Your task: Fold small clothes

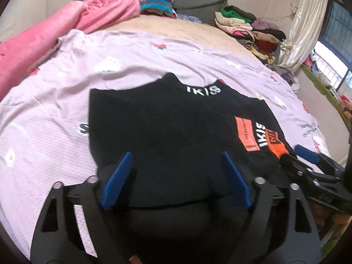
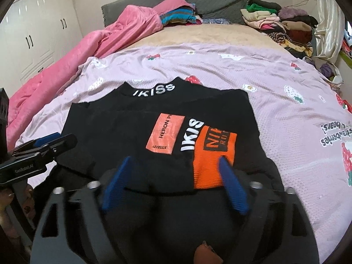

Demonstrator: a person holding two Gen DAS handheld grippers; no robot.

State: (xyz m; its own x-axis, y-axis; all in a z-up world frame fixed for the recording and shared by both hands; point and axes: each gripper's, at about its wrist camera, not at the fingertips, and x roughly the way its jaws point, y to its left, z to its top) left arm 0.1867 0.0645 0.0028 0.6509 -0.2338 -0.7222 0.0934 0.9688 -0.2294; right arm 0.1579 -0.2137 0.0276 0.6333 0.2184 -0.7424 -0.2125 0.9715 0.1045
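Note:
A black top (image 1: 158,132) (image 2: 123,136) with white lettering and orange patches lies partly folded on the lilac bedsheet (image 1: 55,101) (image 2: 275,88), collar at the far end. My left gripper (image 1: 176,157) hovers over its near left part, blue fingers (image 1: 118,182) spread wide, nothing pinched between them. My right gripper (image 2: 175,161) stands over the near right part by the orange patch (image 2: 211,158), blue fingers (image 2: 233,187) also wide apart and holding nothing. Each gripper shows at the edge of the other's view: the right gripper (image 1: 308,160), the left gripper (image 2: 44,147).
A pink blanket (image 1: 44,39) (image 2: 88,48) is bunched along the left side. Stacks of folded clothes (image 1: 253,28) (image 2: 281,24) sit at the far right by the grey headboard (image 2: 198,2). White wardrobes (image 2: 33,33) stand at left, a curtain (image 1: 305,26) and window at right.

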